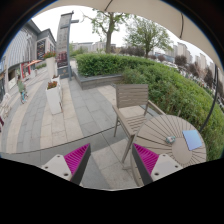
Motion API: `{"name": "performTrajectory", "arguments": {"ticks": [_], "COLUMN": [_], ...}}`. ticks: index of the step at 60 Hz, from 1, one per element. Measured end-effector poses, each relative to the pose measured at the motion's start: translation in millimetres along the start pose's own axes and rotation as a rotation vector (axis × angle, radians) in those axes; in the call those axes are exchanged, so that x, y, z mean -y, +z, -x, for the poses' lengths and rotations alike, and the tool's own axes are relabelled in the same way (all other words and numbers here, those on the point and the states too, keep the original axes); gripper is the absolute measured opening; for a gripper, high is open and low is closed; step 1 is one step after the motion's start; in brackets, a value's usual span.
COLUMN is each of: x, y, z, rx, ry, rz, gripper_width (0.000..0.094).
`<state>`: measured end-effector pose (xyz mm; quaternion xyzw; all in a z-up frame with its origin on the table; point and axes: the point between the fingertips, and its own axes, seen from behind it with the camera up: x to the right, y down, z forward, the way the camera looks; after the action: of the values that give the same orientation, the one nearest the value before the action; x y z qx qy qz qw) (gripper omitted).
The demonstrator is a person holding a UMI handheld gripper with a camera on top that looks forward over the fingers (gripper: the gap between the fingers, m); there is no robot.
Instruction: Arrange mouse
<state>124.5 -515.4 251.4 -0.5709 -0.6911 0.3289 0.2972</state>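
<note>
My gripper (112, 162) is open and empty, its two magenta pads (77, 158) wide apart over grey paving. Beyond the right finger stands a round wooden slatted table (170, 128). A pale blue flat rectangle, likely a mouse pad (192, 141), lies on it. A small dark object (171, 140) sits just left of the rectangle; I cannot tell whether it is the mouse. The gripper is held off the table, to its left and short of it.
A wicker chair (131, 103) stands at the table's far left side. A green hedge (150, 72) runs behind. A white box planter (53, 97) stands on the paved walkway (70, 115) to the left, with buildings and a tall sign (64, 40) beyond.
</note>
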Motion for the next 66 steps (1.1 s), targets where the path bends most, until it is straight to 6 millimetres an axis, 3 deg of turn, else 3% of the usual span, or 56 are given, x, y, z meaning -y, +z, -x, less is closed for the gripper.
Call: {"name": "performTrajectory", "arguments": {"ticks": [6,7,11,15,16,17,21,22,23,28,40,49,59,66], "x": [-5,-9,-16,-24,-24,-30,-36,-32,-44,-56,-76,-89,-103,-111], "y": [1,18,26,27,11,28,25,8,29,29,46,79,132,175], "z": [-23,-39,-66,-92,-94,-106,-130,-139,-148,-178,-226,-264,-305,-323], "rx": [-0.065,-0.073,-0.116,-0.172,-0.185,-0.197,-0.238,-0.246,-0.259,-0.303,-0.332,-0.356,-0.39,-0.382], "ry": [0.042,0.053,0.091,0.138,0.15,0.16,0.202,0.214,0.221,0.251,0.261,0.263,0.256,0.285], "rz": [0.011,0.011,0.026,0.033,0.037,0.039,0.048,0.052,0.048,0.051,0.019,-0.029,-0.08,-0.087], "gripper_width": [0.0853,0.0853,0.0851,0.0852,0.0853,0.0853,0.0851,0.0852,0.0853,0.0853,0.086,0.0857,0.086,0.0857]}}
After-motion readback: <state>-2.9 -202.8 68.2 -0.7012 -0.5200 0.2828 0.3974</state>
